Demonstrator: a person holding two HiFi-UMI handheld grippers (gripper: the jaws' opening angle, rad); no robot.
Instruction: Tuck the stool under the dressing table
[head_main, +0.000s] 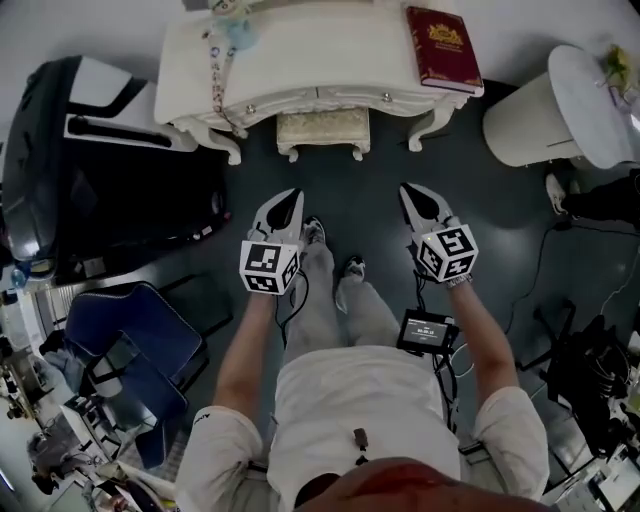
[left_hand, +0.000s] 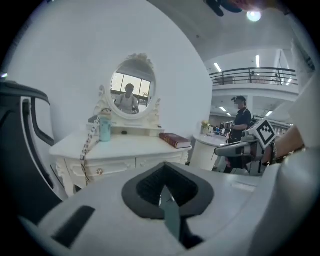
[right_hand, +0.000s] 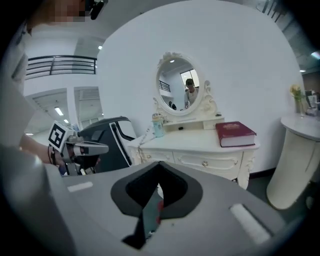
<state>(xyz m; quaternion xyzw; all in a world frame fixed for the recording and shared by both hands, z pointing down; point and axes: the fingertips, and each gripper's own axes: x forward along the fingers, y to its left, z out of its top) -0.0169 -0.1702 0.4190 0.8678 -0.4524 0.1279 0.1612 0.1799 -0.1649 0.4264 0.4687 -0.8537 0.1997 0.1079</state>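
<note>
A cream stool (head_main: 323, 132) with a patterned cushion sits partly under the white dressing table (head_main: 300, 50), between its front legs. My left gripper (head_main: 283, 207) and right gripper (head_main: 420, 201) hang side by side in front of me, well back from the stool, both shut and empty. In the left gripper view the dressing table (left_hand: 125, 150) with its oval mirror (left_hand: 132, 89) stands ahead, and the right gripper (left_hand: 239, 150) shows at the right. The right gripper view shows the table (right_hand: 195, 147) and the left gripper (right_hand: 82, 148) at the left. The stool is hidden in both gripper views.
A dark red book (head_main: 443, 48) lies on the table's right end, a blue bottle (left_hand: 104, 129) at its left. A black office chair (head_main: 90, 170) stands left, a round white side table (head_main: 560, 110) right. Cables (head_main: 560, 330) lie on the dark floor. A person (left_hand: 241, 120) stands far right.
</note>
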